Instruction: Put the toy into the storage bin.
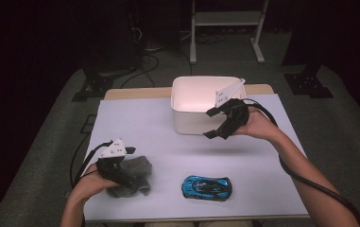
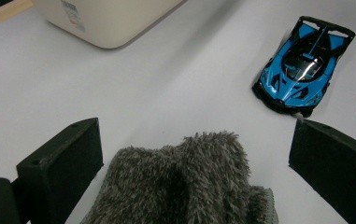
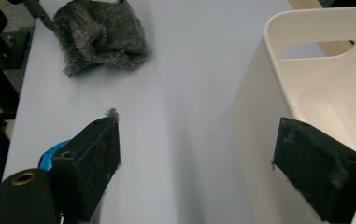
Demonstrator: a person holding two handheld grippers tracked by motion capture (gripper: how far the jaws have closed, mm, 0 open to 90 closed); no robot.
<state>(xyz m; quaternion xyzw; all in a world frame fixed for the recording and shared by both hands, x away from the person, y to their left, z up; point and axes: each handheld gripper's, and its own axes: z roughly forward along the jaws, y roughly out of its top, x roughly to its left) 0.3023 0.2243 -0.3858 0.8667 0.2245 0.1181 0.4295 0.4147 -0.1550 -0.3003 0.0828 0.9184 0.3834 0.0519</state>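
Observation:
A crumpled grey fuzzy cloth lies near the table's front left. My left gripper stands open with the cloth between its jaws, neither jaw pressing on it. A blue toy car sits near the front edge, right of the cloth. A white bin stands at the back of the table. My right gripper hangs open at the bin's front right corner, one jaw over the bin, nothing between its jaws.
A white sheet covers the table. Beyond the far edge are a white metal stand, black stand bases and cables on a grey floor. A black cable trails along the right forearm.

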